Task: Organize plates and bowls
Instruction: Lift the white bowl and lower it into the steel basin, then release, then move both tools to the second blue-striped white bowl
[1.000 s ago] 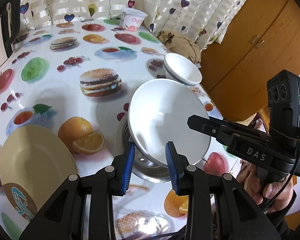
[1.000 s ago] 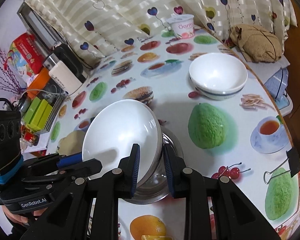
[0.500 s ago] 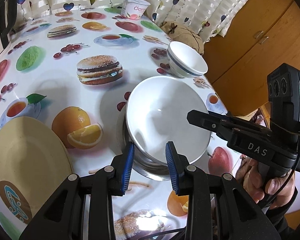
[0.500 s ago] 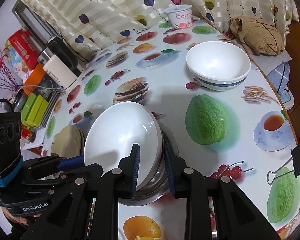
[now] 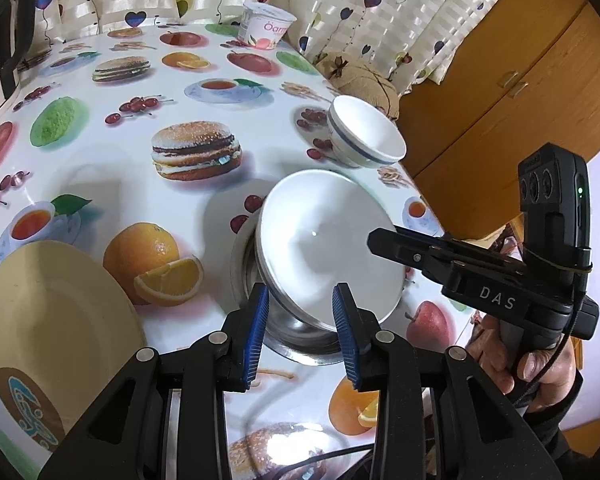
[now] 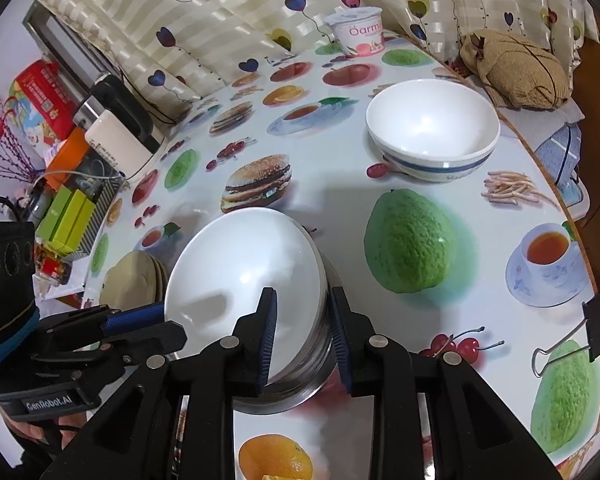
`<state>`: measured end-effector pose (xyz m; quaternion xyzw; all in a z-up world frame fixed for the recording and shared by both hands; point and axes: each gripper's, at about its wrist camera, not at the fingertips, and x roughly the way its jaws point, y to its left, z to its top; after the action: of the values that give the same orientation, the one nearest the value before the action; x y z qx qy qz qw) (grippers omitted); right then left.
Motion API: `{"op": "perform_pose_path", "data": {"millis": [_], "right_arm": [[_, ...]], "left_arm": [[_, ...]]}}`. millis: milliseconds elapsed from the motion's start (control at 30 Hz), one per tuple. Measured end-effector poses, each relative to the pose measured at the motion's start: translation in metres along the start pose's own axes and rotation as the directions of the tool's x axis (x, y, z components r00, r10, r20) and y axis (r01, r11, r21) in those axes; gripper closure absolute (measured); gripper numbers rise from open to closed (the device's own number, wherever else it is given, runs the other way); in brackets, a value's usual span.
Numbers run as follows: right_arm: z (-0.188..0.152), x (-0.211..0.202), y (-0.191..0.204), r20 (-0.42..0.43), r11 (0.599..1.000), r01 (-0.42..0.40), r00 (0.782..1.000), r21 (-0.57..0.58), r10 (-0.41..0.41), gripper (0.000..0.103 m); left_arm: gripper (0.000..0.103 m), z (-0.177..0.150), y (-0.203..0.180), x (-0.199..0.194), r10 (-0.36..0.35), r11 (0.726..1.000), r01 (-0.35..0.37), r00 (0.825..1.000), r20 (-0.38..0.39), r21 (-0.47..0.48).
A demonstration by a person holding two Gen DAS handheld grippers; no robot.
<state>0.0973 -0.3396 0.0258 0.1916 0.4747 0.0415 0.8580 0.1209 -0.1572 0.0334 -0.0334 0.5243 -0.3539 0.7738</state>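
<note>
A white bowl [image 5: 328,248] lies tilted inside a steel bowl [image 5: 292,332] near the table's front; it also shows in the right wrist view [image 6: 244,276] with the steel bowl [image 6: 300,380] under it. My left gripper [image 5: 300,328] is open, its jaws astride the near rims of both bowls. My right gripper [image 6: 302,340] is open, its jaws either side of the white bowl's rim. A white bowl with a blue band [image 5: 364,136] [image 6: 432,128] stands farther back. A beige plate [image 5: 56,328] sits at the left; the right wrist view shows a beige stack [image 6: 136,276].
A yogurt tub [image 5: 266,26] [image 6: 358,32] stands at the far edge by the curtain. A brown cloth bundle [image 6: 516,68] lies off the table's right edge, before a wooden cabinet [image 5: 500,80]. Boxes and appliances [image 6: 80,120] crowd the left. A binder clip [image 6: 580,332] lies at right.
The white bowl has sunk lower into the steel bowl and tilted less. Both grippers' jaws have spread wider around its rim. The right gripper has let go of it.
</note>
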Motion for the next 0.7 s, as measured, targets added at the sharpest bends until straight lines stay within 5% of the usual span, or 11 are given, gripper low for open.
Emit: {"op": "perform_pose_path", "data": {"millis": [467,700], "right_arm": [[-0.007,-0.044,-0.010,0.121,1.000,-0.017,0.992,-0.003,0.017,0.073],[-0.010,-0.067,-0.015,0.170,1.000,-0.009,0.985,-0.008,0.011,0.072]], "left_arm": [[0.069,0.000,0.012,-0.044,-0.001,1.000,0.003,0.985,0.173,-0.012],[0.069,0.002,0.008,-0.046,-0.021,1.000,0.021,0.980,0.197,0.004]]}}
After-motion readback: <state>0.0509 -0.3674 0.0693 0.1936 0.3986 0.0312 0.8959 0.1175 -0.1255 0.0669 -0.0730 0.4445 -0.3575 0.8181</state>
